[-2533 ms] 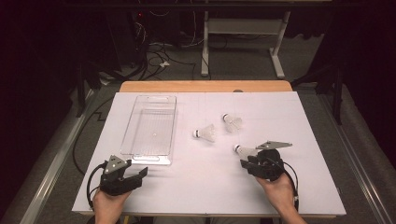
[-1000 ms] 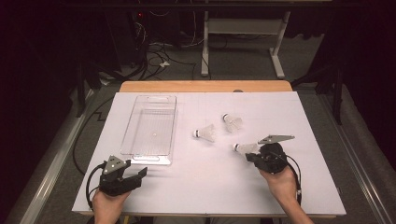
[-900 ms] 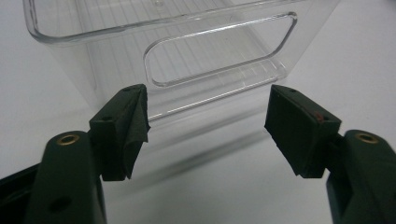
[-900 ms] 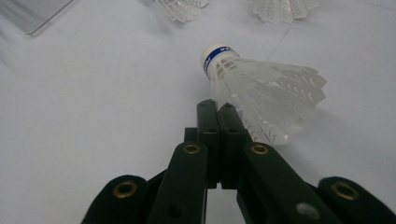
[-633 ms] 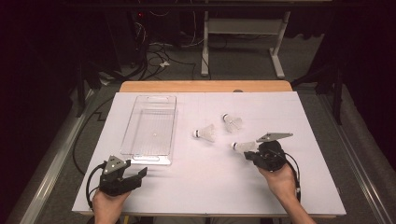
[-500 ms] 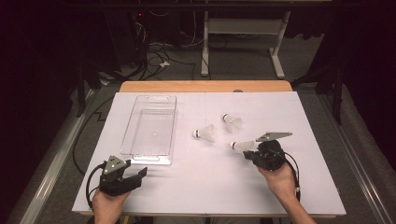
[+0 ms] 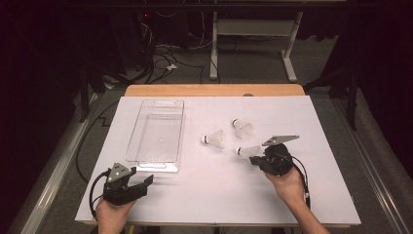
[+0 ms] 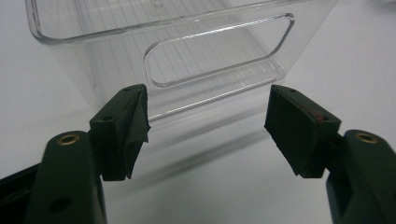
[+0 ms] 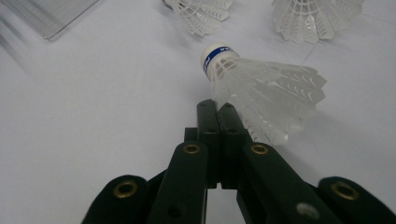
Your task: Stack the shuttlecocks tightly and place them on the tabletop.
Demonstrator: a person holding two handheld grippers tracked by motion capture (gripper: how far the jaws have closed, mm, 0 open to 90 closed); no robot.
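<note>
A: Three shuttlecocks are lying on the white table, but start at the left. What is the left gripper doing?

B: It is resting near the table's front left corner, jaws spread wide, nothing between them. In the left gripper view the pads are framing the near end of the clear plastic bin, whose handle slot is facing the camera. The bin's far end is getting cut off at the top of that view, and its clear walls are making the floor hard to read there.

A: And going right?

B: In the high view the bin is lying lengthwise, well apart from the shuttlecocks. Then the left shuttlecock is lying on its side, and the far shuttlecock just behind and right of it. The right gripper view is cutting both off at its top edge.

A: The third one?

B: The near shuttlecock is lying right at the tip of the right gripper, cork with a blue band pointing away. The jaws are pressed together. The skirt's rim is sitting against the right jaw's side; I cannot tell whether an edge of it is pinched, since the jaw is hiding that spot.

A: From above?

B: The right gripper is covering the skirt's wide end.
</note>
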